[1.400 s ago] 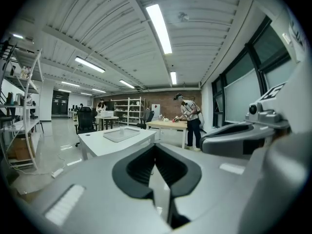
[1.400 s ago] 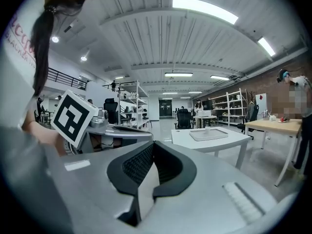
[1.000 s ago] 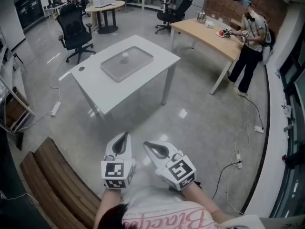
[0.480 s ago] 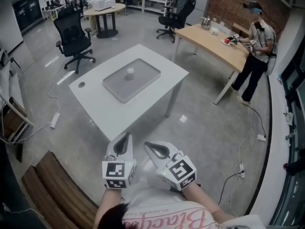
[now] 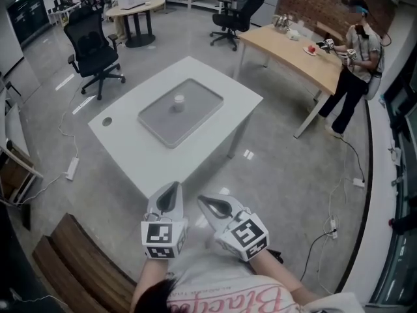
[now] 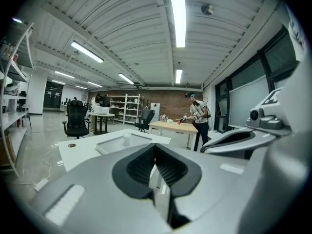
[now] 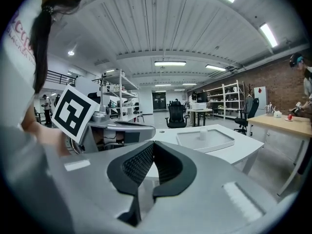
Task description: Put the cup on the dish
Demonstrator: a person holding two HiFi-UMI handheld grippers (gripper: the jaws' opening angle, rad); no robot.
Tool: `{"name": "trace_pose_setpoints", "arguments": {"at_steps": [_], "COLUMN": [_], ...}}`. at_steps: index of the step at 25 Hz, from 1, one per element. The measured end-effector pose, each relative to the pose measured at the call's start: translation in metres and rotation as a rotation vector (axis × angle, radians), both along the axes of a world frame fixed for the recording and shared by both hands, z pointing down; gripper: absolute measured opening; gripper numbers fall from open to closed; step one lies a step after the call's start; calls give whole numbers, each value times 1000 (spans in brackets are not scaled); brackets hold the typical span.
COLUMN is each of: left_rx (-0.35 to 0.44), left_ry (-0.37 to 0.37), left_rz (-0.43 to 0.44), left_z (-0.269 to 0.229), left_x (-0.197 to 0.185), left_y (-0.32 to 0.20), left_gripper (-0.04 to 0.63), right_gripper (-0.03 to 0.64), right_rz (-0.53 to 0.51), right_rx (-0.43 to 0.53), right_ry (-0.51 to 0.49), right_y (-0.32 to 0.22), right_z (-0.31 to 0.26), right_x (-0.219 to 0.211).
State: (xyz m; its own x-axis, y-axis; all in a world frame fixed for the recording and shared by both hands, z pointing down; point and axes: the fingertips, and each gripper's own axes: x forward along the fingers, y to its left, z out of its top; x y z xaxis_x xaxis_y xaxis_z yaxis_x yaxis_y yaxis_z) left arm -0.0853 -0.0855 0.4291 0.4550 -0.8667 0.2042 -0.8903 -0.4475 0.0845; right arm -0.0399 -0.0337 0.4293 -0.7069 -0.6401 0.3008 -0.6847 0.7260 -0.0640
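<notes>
A small white cup stands in a shallow grey tray on a white table in the middle of the room. No separate dish can be made out at this distance. My left gripper and right gripper are held side by side close to my body, over the floor and well short of the table. Both are shut with nothing between the jaws. The left gripper view shows the cup far ahead past the shut left gripper. In the right gripper view, the cup stands in the tray beyond the shut right gripper.
A wooden bench lies at my lower left. A black office chair stands left of the table. At a long wooden table on the right a person stands. Cables and a power strip lie on the floor.
The white table with the tray and cup sits a little nearer and lower in the head view. Both grippers stay shut in the same place before my body.
</notes>
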Motion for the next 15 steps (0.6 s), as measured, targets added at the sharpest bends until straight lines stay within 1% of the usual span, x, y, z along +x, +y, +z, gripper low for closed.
{"name": "trace_pose_setpoints", "arguments": {"at_steps": [5,7,11,15], "left_rx": [-19,-14,4,-8], "left_ry": [0,-5,-15,-26], "left_rz": [-10,-7,3,-4], "left_z": [8,8,6,14], "left_x": [-4,-3,5,10], "left_y": [-21,-32,-59,-93], "left_gripper": [-2,-2,-1,6], "right_gripper": [2,2,2,2], "right_rz": [-1,0,-11,-32], "right_rx": [-10,-12,-13,-12], "right_ry": [-6,-8,-23,-22], "right_y": [-20,-33,-63,-99], "right_z": [2,2,0,3], "right_x": [-1,1,6,7]}}
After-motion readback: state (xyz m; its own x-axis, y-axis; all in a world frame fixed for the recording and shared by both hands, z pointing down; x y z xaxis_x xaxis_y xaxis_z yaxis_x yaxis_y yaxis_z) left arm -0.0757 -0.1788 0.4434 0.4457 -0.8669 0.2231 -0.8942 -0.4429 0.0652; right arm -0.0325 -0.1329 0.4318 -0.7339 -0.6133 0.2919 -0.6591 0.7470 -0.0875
